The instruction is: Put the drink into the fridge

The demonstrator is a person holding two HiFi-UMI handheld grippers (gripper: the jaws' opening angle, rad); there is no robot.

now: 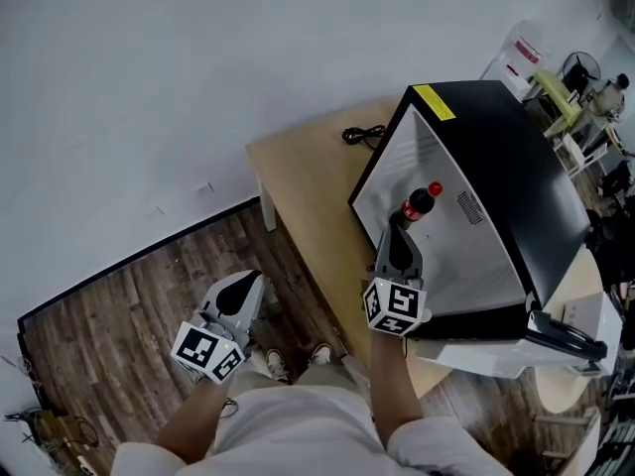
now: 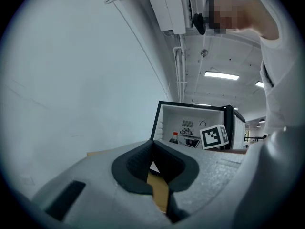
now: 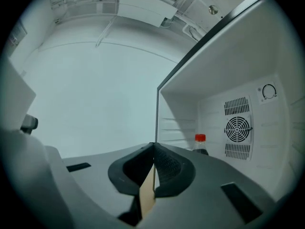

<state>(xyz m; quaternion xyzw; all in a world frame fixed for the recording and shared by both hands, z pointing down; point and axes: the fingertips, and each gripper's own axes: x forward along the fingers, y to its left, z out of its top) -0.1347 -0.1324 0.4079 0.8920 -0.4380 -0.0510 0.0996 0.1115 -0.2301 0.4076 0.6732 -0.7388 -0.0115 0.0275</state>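
The drink, a dark cola bottle [image 1: 419, 204] with a red cap, stands upright inside the open mini fridge [image 1: 501, 157]. My right gripper [image 1: 398, 226] is just in front of the bottle at the fridge opening, shut with nothing between its pads. In the right gripper view the jaws [image 3: 153, 148] meet tip to tip, and the bottle [image 3: 200, 144] rises behind them to the right, apart from them. My left gripper [image 1: 254, 280] hangs low at the left over the floor, shut and empty. From the left gripper view [image 2: 152, 145] the fridge [image 2: 190, 112] and bottle [image 2: 175, 138] show far off.
The fridge sits on a light wooden table [image 1: 303, 181]; its white door [image 1: 496, 353] swings open toward the lower right. A black cable [image 1: 362, 134] lies on the table behind the fridge. Dark wood floor [image 1: 119, 315] spreads to the left, with a white wall beyond.
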